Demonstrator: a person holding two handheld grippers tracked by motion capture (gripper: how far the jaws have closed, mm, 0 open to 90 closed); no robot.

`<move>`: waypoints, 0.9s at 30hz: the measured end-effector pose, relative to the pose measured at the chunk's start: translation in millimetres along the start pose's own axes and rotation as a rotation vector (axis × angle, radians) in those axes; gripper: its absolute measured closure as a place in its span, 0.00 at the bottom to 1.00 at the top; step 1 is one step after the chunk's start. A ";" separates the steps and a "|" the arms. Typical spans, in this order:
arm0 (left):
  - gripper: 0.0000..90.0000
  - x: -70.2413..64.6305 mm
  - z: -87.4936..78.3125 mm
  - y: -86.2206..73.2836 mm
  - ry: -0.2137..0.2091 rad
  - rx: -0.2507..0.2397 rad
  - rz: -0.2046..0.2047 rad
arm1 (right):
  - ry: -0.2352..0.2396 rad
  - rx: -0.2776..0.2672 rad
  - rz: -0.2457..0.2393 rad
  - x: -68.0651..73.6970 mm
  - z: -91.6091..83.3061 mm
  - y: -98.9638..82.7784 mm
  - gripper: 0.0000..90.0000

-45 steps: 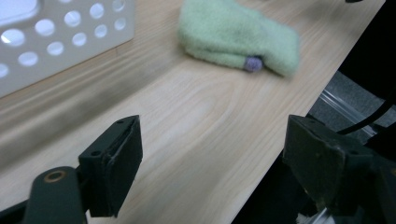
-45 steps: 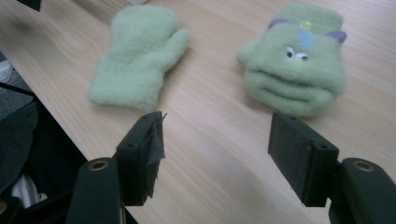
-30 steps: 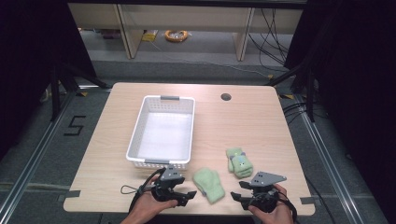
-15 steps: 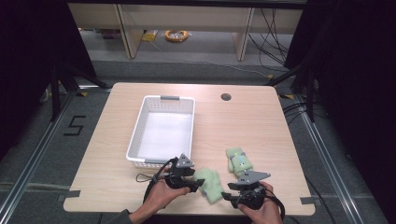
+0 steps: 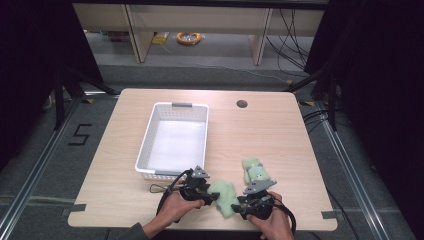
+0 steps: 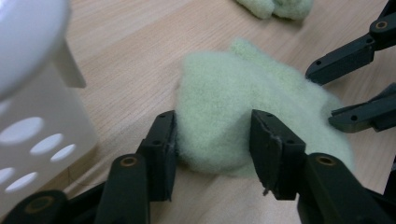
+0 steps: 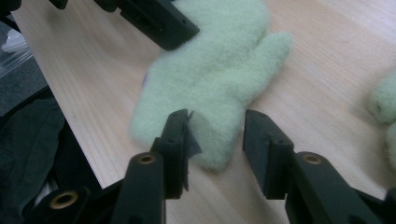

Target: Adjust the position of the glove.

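A pale green fleece mitten [image 5: 223, 196] lies flat near the table's front edge, between my two grippers. My left gripper [image 5: 212, 196] comes at it from the left. In the left gripper view its jaws [image 6: 212, 140] have just been closing and straddle one end of the mitten [image 6: 219, 102], which lies loose between them. My right gripper [image 5: 239, 206] comes from the right. Its jaws [image 7: 215, 135] have also been closing around the mitten's [image 7: 219, 60] other end, with a gap at one pad. A second green mitten [image 5: 256, 171] lies bunched just beyond.
A white perforated basket [image 5: 172, 106] stands left of the middle, and its wall [image 6: 37, 116] is close beside my left gripper. A round cable hole [image 5: 242, 104] sits at the table's back. Bare wood lies to the right and the far left.
Both hands have moved inward and forward onto the flat mitten, the left from the left and the right from the right. Both pairs of jaws are narrower than before.
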State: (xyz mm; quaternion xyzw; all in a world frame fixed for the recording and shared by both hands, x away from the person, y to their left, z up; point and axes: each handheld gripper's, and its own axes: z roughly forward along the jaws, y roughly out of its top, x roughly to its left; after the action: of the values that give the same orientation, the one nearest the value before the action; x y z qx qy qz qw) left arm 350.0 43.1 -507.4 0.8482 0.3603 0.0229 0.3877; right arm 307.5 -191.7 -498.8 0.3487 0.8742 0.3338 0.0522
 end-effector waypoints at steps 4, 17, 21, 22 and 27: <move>0.73 -1.8 -1.2 -1.3 0.005 -0.007 -0.003 | 0.031 -0.006 0.020 -2.8 2.8 -0.3 0.74; 0.82 -21.4 -20.3 -11.8 -0.064 -0.045 0.012 | 0.037 0.014 -0.046 -8.5 -21.4 6.8 0.91; 0.82 -35.4 -24.2 -14.9 -0.094 -0.077 0.011 | 0.011 0.028 -0.066 -13.3 -29.1 11.0 0.91; 0.81 -39.2 -23.6 -15.6 -0.096 -0.083 0.008 | -0.009 0.043 -0.092 -17.8 -31.8 12.7 0.91; 0.80 -47.1 -14.9 -15.4 -0.115 -0.080 -0.022 | -0.008 0.096 -0.083 -24.8 -35.3 14.3 0.91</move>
State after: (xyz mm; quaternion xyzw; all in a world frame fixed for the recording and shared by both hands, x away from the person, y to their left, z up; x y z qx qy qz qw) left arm 301.3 29.8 -496.1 0.8277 0.3456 -0.0157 0.4418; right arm 322.9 -219.4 -466.2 0.3158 0.9026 0.2878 0.0527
